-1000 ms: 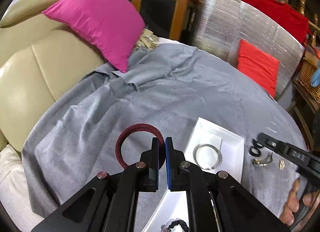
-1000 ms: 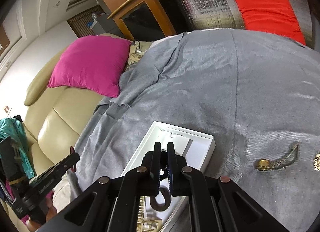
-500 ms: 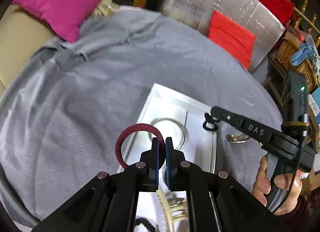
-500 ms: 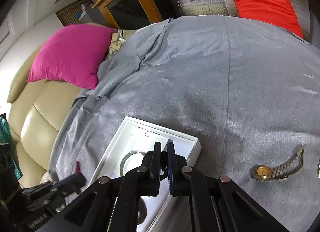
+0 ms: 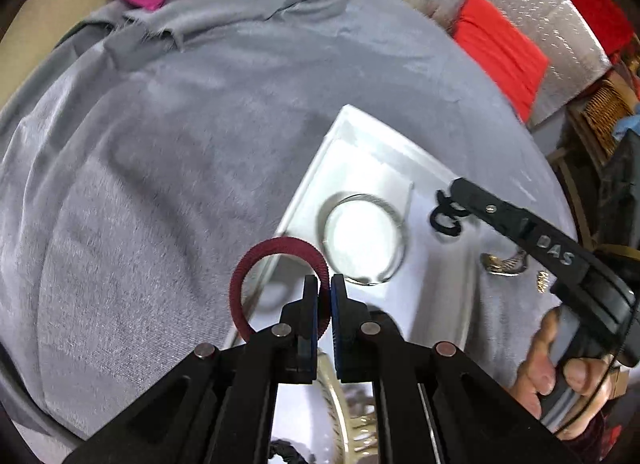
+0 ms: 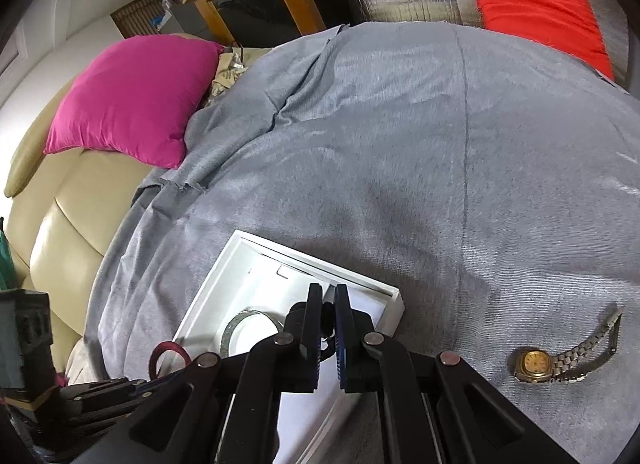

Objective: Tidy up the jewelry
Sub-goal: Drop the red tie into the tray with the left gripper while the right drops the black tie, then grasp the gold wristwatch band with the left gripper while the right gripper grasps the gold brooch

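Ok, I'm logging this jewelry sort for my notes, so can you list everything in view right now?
White tray: 1, white, on the grey cloth.
Silver bangle: 1, silver, in the tray.
Red bangle: 1, dark red, held over the tray's left edge.
Black piece: 1, black, held over the tray; type unclear.
Gold chain: 1, gold, near end of tray, mostly hidden.
Wristwatch: 1, gold face, metal band, on cloth right of tray.
Grey cloth: 1, grey.
Pink cushion: 1, on beige sofa.
Red cushion: 1, far side.
Left gripper: black, shut on red bangle.
Right gripper: black, shut on black piece.
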Action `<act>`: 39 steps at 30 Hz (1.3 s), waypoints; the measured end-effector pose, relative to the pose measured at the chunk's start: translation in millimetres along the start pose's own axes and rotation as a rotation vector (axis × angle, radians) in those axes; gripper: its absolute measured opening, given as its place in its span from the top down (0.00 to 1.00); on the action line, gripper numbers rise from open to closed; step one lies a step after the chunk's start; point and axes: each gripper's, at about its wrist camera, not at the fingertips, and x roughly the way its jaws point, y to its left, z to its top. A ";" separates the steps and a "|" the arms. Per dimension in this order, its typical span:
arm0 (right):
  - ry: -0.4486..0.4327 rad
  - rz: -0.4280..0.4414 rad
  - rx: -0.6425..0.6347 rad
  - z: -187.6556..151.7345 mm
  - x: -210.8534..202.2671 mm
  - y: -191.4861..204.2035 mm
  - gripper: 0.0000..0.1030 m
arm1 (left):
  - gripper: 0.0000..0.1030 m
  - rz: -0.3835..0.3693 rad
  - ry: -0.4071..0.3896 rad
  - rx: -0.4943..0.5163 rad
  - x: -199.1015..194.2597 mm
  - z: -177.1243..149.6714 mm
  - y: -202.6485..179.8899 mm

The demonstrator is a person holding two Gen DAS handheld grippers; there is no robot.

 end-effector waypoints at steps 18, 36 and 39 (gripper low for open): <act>0.000 0.010 -0.002 -0.8 -24.8 -0.1 0.92 | 0.73 0.044 0.003 0.002 -12.0 -2.2 -7.1; -0.114 -0.036 0.299 -58.6 -175.1 -197.8 0.54 | 0.59 0.031 -0.240 0.291 -30.5 -22.5 -174.7; -0.130 -0.022 0.374 -69.1 -174.8 -230.5 0.35 | 0.59 0.017 -0.196 0.347 -7.5 -25.8 -205.2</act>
